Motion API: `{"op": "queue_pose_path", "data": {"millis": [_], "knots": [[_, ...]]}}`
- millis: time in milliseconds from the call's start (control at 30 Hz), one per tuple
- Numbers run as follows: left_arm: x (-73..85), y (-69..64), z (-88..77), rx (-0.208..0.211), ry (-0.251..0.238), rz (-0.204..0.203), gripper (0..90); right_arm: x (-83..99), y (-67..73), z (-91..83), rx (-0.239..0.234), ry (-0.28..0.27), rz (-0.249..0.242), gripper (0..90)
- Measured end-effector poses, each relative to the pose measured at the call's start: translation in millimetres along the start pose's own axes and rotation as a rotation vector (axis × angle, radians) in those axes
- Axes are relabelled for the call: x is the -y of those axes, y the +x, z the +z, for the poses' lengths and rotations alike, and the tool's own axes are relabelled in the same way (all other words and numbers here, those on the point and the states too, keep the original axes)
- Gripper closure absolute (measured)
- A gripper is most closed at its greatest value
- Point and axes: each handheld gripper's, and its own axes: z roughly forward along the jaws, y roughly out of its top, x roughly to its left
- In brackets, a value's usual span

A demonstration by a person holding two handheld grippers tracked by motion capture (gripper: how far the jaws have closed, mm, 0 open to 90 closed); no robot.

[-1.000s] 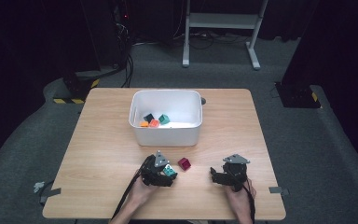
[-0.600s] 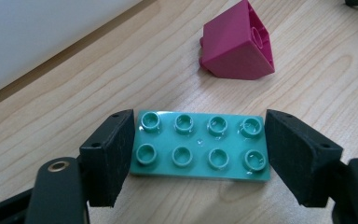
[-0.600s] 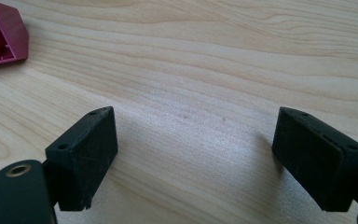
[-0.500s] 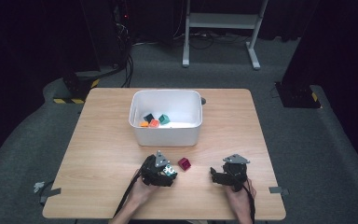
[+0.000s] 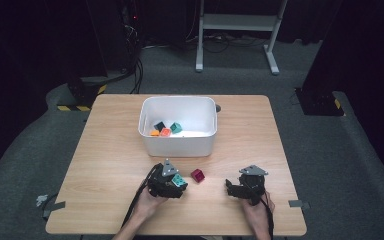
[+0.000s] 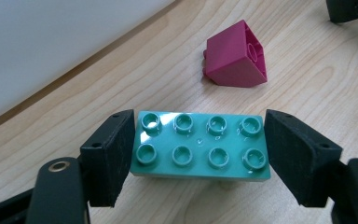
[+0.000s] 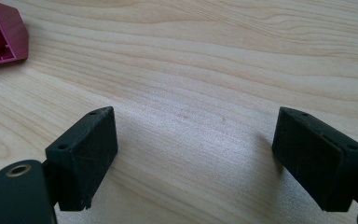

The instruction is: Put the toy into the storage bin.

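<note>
Left gripper (image 6: 199, 149): teal eight-stud brick (image 6: 199, 148) lies between the black fingers (image 6: 109, 156), studs up, long ends facing the pads. Left pad touches the brick's end; right pad sits just beside the other end. Magenta brick (image 6: 235, 58) lies tipped beyond the teal brick, apart from it, on the desk (image 6: 121, 88). White bin wall (image 6: 51, 42) beyond-left of the teal brick.

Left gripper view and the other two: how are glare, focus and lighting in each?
Left gripper view: sharp, with small glare spots on the teal brick between the jaws; the white bin wall is bright and featureless. Right gripper view: the table is evenly lit, soft shadows beside the jaws, nearest jaw edges slightly soft. High view: table well lit, surroundings nearly black, mild softness overall.
</note>
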Motion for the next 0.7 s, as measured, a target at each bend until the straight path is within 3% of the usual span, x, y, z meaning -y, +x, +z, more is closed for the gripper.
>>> {"op": "queue_pose_path", "data": {"millis": [367,700], "knots": [[-6.8,3.6,-16.4,0.010,0.002,-0.004,26.9,0.0,0.0,0.0,0.000,0.000,0.000,13.7],[-24.8,9.3,-40.4,0.037,-0.020,-0.006,26.9,0.0,0.0,0.0,0.001,0.000,0.001,13.7]]}}
